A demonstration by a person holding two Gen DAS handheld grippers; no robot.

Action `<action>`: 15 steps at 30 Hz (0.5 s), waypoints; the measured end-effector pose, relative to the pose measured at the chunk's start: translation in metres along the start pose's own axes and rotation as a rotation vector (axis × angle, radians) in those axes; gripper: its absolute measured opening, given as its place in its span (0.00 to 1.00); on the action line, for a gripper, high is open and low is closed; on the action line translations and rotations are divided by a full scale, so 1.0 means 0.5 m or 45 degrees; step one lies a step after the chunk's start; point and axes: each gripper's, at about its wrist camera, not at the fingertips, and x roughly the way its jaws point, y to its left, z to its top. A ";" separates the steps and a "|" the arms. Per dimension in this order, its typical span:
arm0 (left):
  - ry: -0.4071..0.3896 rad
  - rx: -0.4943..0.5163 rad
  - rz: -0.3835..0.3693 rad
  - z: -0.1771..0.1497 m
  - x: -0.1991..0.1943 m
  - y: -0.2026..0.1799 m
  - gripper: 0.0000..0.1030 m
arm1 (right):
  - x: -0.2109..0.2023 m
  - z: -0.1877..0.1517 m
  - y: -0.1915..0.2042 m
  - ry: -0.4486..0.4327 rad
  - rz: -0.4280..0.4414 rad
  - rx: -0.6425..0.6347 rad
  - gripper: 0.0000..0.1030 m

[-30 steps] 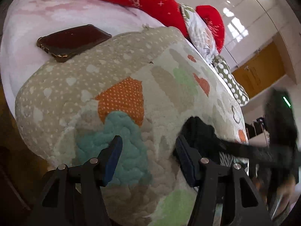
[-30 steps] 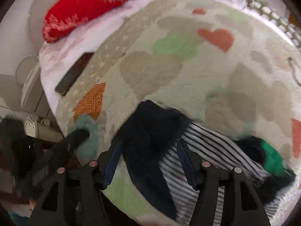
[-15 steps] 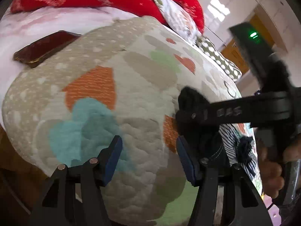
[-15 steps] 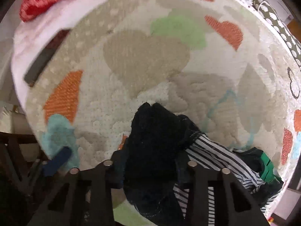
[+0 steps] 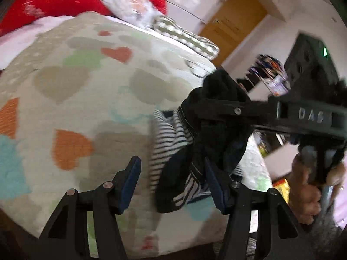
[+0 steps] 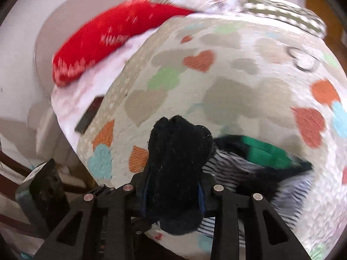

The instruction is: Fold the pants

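Left gripper [image 5: 171, 181]: matte black frame, blue-padded jaws, silver screws at the joints. Right gripper [image 6: 173, 191]: same build, embossed "DAS" lettering on its side, green indicator light on housing. Right hand [image 5: 308, 192]: bare skin.

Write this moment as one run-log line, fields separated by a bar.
right gripper: shut on dark pants, lifted | left gripper: open, empty | striped garment: on heart quilt | fold: not started

Heart-patterned quilt [image 6: 249, 91], red pillow [image 6: 104, 39], wooden door [image 5: 234, 23], dark phone [image 6: 89, 117]
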 end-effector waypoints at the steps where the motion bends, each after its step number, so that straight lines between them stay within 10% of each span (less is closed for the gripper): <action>1: 0.016 0.007 -0.014 0.001 0.007 -0.013 0.57 | -0.012 -0.011 -0.024 -0.019 0.010 0.024 0.36; 15: 0.101 0.161 0.144 0.021 0.074 -0.112 0.57 | -0.169 -0.140 -0.314 -0.338 -0.064 0.410 0.54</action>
